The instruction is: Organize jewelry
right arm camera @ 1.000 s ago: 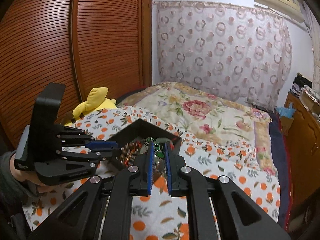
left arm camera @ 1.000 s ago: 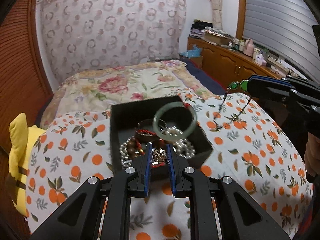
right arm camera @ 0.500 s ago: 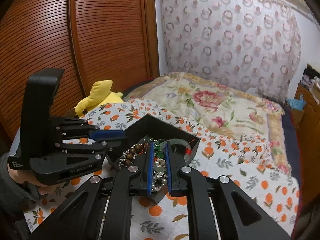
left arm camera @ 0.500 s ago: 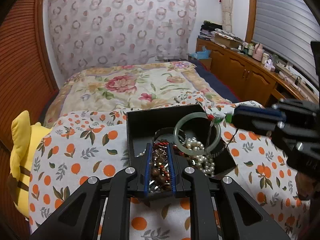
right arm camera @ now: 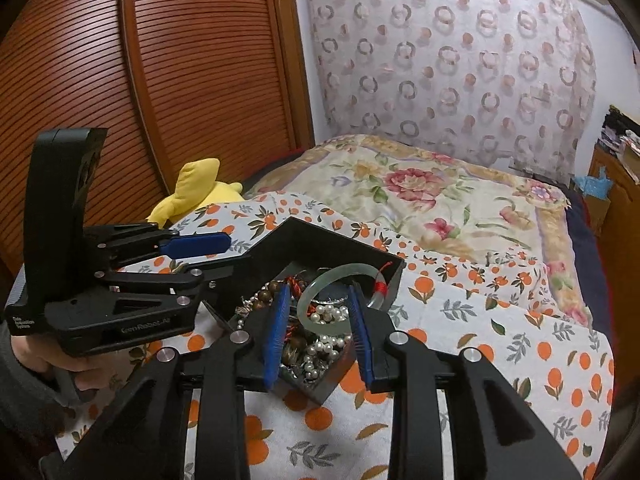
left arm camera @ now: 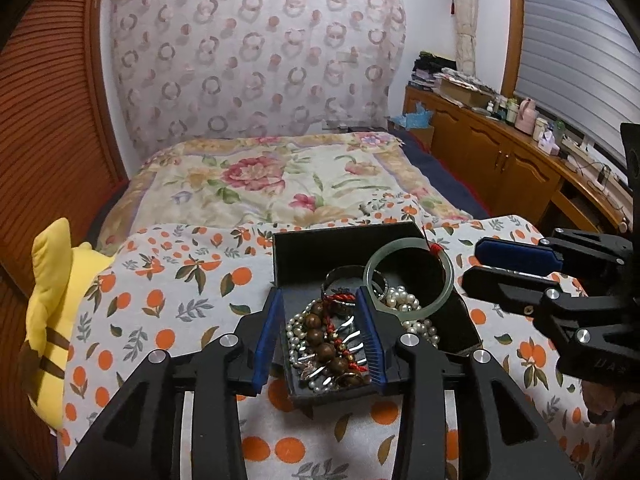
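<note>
Both sets of fingers were nearly shut a second ago, the left gripper point(left arm camera: 320, 332) pinched on a flower-shaped trinket with the jade bangle point(left arm camera: 408, 276) riding above it, the right gripper point(right arm camera: 318, 334) carrying a dark chain with green stones out over the orange-print cover point(left arm camera: 168, 304); now both pairs of jaws are opening, partly spread, and neither presses on anything; the pads stand apart with only the heap of jewelry seen between them.

The black box point(left arm camera: 320, 248) sits at the centre of the left wrist view on the bed, and the load is now inside it: the jade bangle leans against the box's right wall with its red thread at the upper right of the ring; white pearls point(left arm camera: 404, 300) lie under it; brown wooden beads point(left arm camera: 320, 340) and a red cord lie between the left fingers in the lower middle of the frame; a silver bangle point(left arm camera: 344, 276) shows behind them. The green-stone chain is no longer visible hanging from the right fingers; I cannot pick it out in the pile.

I judge this a release: both pieces have been dropped into the box, so this round of gathering looks done, and the grippers are free for whatever is left loose; no stray piece shows on the cover.
</note>
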A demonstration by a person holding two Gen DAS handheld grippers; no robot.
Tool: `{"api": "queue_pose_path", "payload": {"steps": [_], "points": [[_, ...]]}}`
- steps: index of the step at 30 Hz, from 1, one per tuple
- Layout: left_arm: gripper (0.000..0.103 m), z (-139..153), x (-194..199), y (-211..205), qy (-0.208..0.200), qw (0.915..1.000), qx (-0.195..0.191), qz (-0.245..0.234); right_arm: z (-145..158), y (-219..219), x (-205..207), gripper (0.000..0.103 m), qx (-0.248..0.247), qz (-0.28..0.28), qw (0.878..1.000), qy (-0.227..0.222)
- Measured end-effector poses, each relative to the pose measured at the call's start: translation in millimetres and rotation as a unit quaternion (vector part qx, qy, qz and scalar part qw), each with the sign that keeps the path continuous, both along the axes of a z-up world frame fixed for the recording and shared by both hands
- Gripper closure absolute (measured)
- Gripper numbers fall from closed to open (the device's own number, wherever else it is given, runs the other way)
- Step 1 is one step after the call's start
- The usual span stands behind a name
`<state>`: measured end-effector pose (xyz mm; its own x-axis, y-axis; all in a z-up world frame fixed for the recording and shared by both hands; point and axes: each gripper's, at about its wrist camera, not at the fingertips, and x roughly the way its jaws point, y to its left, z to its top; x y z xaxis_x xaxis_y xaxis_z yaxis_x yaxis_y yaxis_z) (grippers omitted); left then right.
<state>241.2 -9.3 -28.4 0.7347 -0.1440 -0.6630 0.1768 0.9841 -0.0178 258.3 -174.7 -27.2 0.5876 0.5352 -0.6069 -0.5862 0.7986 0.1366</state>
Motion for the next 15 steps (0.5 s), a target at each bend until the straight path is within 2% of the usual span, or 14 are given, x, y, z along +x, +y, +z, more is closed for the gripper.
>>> {"api": "queue_pose_path", "payload": {"steps": [1, 5, 8, 10, 15], "points": [[0.064, 0.8, -2.5, 0.2, -0.001, 1.0, 0.001, 0.001, 0.5, -1.4, -1.9, 0.07, 0.001, -0.002, 1.0, -0.001], [0.046, 5.9, -20.9, 1.1, -0.015, 0.9999, 0.002, 0.008, 3.0, -13.2, -17.5, 0.067, 0.008, -0.031, 0.999, -0.008], [0.029, 9.1, -36.1, 1.7, -0.022, 0.9997, 0.003, 0.014, 2.0, -24.0, -33.4, 0.063, 0.017, -0.051, 0.998, -0.009], [0.027, 11.8, -49.3, 0.8, -0.03, 0.9994, 0.006, 0.018, 1.1, -29.0, -46.9, 0.061, 0.017, -0.064, 0.998, -0.015], [0.015, 20.7, -81.4, -3.9, -0.049, 0.9985, 0.012, 0.022, 5.8, -41.6, -79.0, 0.055, 0.026, -0.089, 0.995, -0.031]]}}
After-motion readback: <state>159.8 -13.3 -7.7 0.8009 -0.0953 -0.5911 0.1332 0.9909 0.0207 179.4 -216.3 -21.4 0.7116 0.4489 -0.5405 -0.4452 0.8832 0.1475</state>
